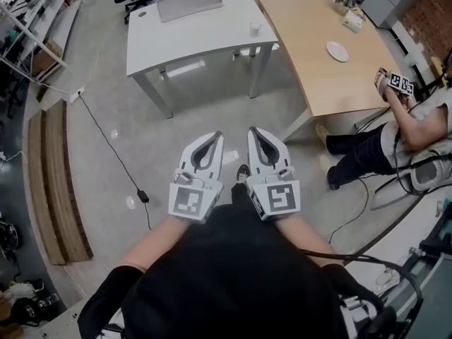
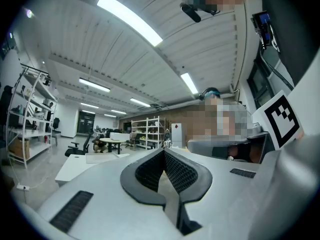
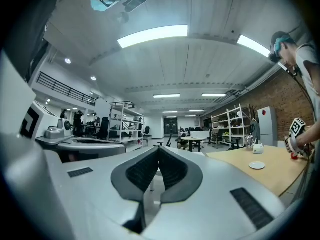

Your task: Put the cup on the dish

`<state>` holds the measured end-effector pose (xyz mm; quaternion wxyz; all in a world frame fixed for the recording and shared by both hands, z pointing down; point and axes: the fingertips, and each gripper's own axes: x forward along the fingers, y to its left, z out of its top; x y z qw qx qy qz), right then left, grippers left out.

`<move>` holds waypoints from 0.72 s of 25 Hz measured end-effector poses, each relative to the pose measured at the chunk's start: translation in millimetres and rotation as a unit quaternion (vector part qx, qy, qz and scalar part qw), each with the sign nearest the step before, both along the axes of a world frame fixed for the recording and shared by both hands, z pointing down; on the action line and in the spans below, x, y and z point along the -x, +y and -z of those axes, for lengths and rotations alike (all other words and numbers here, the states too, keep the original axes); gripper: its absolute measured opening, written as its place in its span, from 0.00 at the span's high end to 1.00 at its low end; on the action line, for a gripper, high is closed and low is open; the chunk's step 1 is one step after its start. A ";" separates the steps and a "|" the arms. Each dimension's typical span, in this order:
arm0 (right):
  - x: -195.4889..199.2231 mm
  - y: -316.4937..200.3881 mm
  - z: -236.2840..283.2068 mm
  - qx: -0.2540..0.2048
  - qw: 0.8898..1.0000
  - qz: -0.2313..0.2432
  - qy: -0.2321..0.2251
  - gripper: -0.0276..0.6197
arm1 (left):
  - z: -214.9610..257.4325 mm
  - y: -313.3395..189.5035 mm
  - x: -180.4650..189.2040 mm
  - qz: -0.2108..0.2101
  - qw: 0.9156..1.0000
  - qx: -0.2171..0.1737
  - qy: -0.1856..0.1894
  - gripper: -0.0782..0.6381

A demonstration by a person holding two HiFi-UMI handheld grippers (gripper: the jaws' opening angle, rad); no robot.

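Cup (image 1: pixel 255 28) on table (image 1: pixel 191 39) | left claw (image 1: pixel 213 138), right claw (image 1: pixel 255 132) held level | jaws together, empty

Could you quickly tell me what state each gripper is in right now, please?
Left gripper: closed, holding nothing.
Right gripper: closed, holding nothing.

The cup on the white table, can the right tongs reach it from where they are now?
Probably not yet: the cup sits well across the floor from the right tongs, shut and held close to the person. Nothing blocks the way; stepping closer should do.
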<state>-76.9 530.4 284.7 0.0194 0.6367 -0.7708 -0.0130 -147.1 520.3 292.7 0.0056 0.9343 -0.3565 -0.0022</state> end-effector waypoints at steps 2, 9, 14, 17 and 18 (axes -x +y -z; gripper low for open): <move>-7.4 -24.5 3.8 -0.011 1.000 0.012 0.000 0.94 | 4.3 -23.2 -12.1 0.000 1.000 -0.004 0.000 0.88; -55.5 -104.4 3.6 -0.008 1.000 0.026 0.004 0.94 | 2.0 -103.8 -65.0 0.013 1.000 0.002 -0.001 0.88; -90.0 -152.7 -1.7 -0.001 0.999 0.037 0.002 0.94 | -1.9 -149.3 -99.8 0.024 1.000 0.005 -0.003 0.88; -104.3 -173.6 -1.1 0.002 0.999 0.045 0.005 0.94 | -2.9 -169.3 -115.4 0.031 1.000 0.004 -0.002 0.88; -108.0 -178.3 -0.2 0.001 0.999 0.050 0.009 0.94 | -2.4 -174.4 -119.8 0.034 0.999 0.004 -0.002 0.88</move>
